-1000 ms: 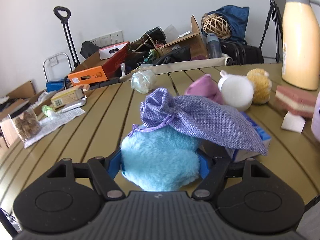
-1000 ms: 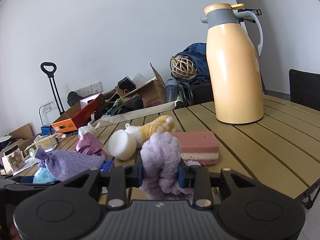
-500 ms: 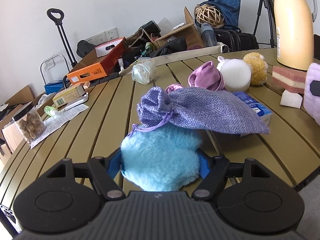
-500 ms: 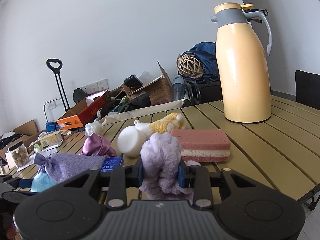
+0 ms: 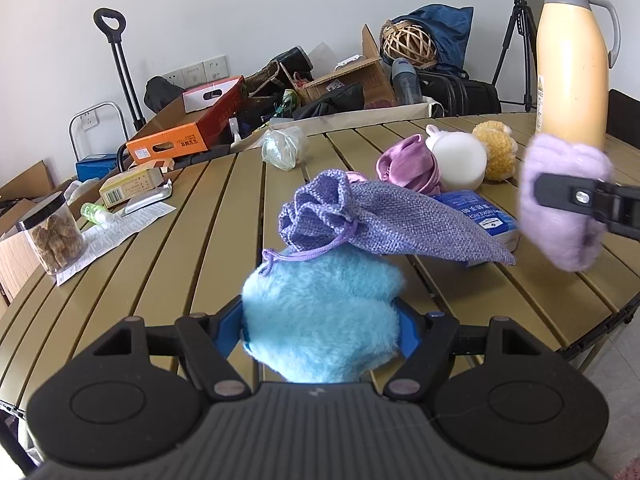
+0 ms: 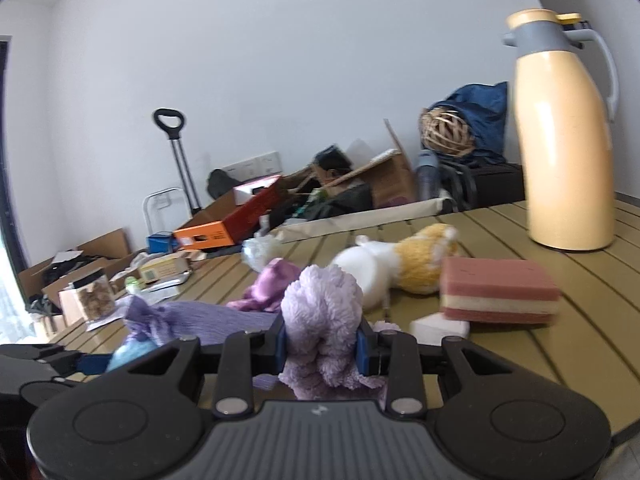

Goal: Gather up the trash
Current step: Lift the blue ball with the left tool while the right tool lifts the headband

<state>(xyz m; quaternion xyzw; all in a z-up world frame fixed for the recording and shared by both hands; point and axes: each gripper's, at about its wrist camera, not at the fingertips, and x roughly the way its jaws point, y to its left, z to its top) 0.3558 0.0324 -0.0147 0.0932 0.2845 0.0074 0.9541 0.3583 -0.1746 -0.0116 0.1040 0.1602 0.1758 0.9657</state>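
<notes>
Fluff fills our left wrist view: the left gripper [image 5: 322, 322] is clamped on a blue puff [image 5: 320, 316], its blue pads pressed into both sides of it, low over the near edge of the slatted table [image 5: 168, 264]. Just beyond the puff we see a purple burlap pouch [image 5: 384, 220], its drawstring end bunched toward us; whether the pouch touches the puff we cannot tell. Behind the pouch lie a blue pack [image 5: 480, 216], a pink satin cloth [image 5: 408, 164], a white ball [image 5: 460, 156] and a yellow puff [image 5: 496, 148]. A crumpled plastic bag [image 5: 282, 148] sits farther back, and a jar [image 5: 54, 236] stands on a printed sheet [image 5: 120, 232] at the left. At the right edge the right gripper [image 5: 560, 204] carries a lilac puff [image 5: 560, 224] above the table, with a tall cream flask [image 5: 572, 64] behind it.

From the right wrist view, which is slightly blurred, the right gripper [image 6: 322, 344] has its jaws narrowed onto the lilac puff [image 6: 322, 320], the pads squeezing it on both sides. Ahead we see the pink cloth [image 6: 272, 284], the white ball [image 6: 364, 272] touching the yellow puff [image 6: 424, 264], a pink-and-white sponge [image 6: 500, 296] and a small white block [image 6: 438, 326] just beside it. The flask [image 6: 564, 140] stands upright at the far right. At lower left the burlap pouch [image 6: 200, 316] lies by the blue puff [image 6: 130, 350], held by the left gripper [image 6: 92, 362].
</notes>
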